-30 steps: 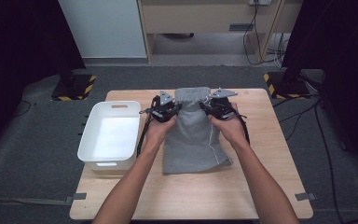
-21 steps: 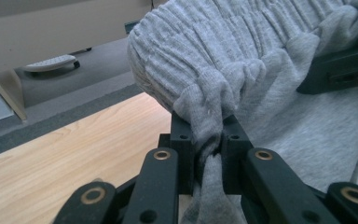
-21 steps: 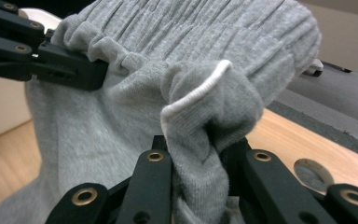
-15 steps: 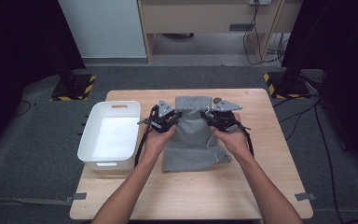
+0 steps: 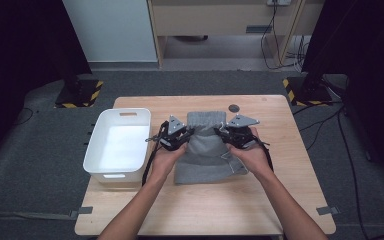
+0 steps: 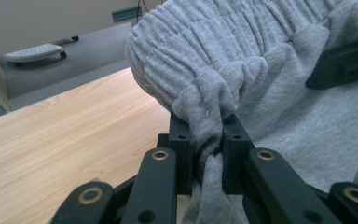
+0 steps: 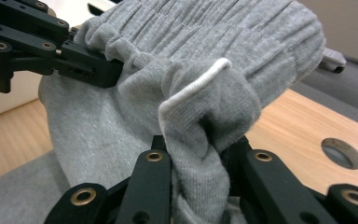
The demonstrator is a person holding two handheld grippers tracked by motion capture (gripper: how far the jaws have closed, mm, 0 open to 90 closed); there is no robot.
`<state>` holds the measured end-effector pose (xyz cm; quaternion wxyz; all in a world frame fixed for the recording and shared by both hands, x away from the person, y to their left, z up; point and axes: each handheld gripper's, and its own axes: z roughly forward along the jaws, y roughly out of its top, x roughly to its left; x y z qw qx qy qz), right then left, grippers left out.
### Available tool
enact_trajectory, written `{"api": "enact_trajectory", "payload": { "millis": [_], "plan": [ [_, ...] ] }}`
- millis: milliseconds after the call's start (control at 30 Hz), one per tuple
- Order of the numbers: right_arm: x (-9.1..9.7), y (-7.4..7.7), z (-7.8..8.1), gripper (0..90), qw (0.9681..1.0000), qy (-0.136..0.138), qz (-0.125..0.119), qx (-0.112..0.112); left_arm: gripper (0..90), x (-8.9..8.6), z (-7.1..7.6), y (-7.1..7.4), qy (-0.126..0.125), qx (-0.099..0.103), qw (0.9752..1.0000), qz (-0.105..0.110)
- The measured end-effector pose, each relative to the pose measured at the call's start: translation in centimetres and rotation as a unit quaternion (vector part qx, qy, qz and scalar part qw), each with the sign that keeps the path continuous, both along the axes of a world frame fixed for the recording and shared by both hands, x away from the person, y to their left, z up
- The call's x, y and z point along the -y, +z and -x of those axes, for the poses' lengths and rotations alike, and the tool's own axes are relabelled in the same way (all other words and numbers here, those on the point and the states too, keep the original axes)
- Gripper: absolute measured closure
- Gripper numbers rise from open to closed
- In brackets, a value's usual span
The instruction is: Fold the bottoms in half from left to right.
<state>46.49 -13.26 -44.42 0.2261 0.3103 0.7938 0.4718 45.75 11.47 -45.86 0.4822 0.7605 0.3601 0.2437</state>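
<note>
even overhead light, dark room edges, soft shadows, slightly blurred close-ups

Both hands have drawn back toward the near edge of the desk [image 5: 130, 210] and sunk a little, taking the left tool [image 5: 180, 137] and right tool [image 5: 227, 134] with them. The far end of the grey garment [image 5: 207, 150], pinched in both, has come nearer too, folding further over the part lying flat, so its far edge now sits short of the round hole [image 5: 234, 107]
</note>
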Motion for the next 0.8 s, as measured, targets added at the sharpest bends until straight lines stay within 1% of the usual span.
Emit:
{"api": "enact_trajectory", "payload": {
  "millis": [67,167,233,367,500,567,633,667,800],
  "plan": [
    [0.0,-0.1,0.2,77.5,1.0000,0.002,0.007,-0.002,78.6,0.0,0.4,-0.3,0.000,-0.002,1.0000,0.002],
    [0.0,-0.2,0.5,76.7,0.9998,0.001,0.009,-0.015,78.9,0.2,0.8,-0.6,0.000,0.001,1.0000,0.001],
    [0.1,-0.3,0.7,76.2,0.9997,0.003,0.013,-0.019,79.1,0.2,1.0,-0.9,-0.003,-0.002,1.0000,0.003],
    [0.2,-0.4,0.8,75.4,0.9993,0.010,0.021,-0.028,79.1,0.2,1.6,-1.3,-0.007,-0.004,1.0000,-0.001],
    [0.2,-0.5,0.8,71.0,0.9986,0.016,0.022,-0.044,79.1,0.0,1.9,-1.8,-0.009,-0.006,0.9999,-0.003],
    [0.2,-0.5,0.8,65.5,0.9985,0.016,0.024,-0.046,79.2,-0.1,2.0,-2.0,-0.008,-0.007,0.9999,-0.001],
    [0.2,-0.4,0.8,55.9,0.9982,0.013,0.020,-0.054,79.4,-0.1,2.1,-2.1,-0.008,-0.007,0.9999,-0.002],
    [0.2,-0.3,0.8,49.7,0.9980,0.011,0.020,-0.059,79.4,-0.1,2.1,-2.2,-0.008,-0.008,0.9999,-0.001],
    [0.2,-0.1,0.7,35.3,0.9976,0.008,0.018,-0.067,79.7,-0.1,2.3,-2.3,-0.011,-0.007,0.9999,0.000]
  ]
}}
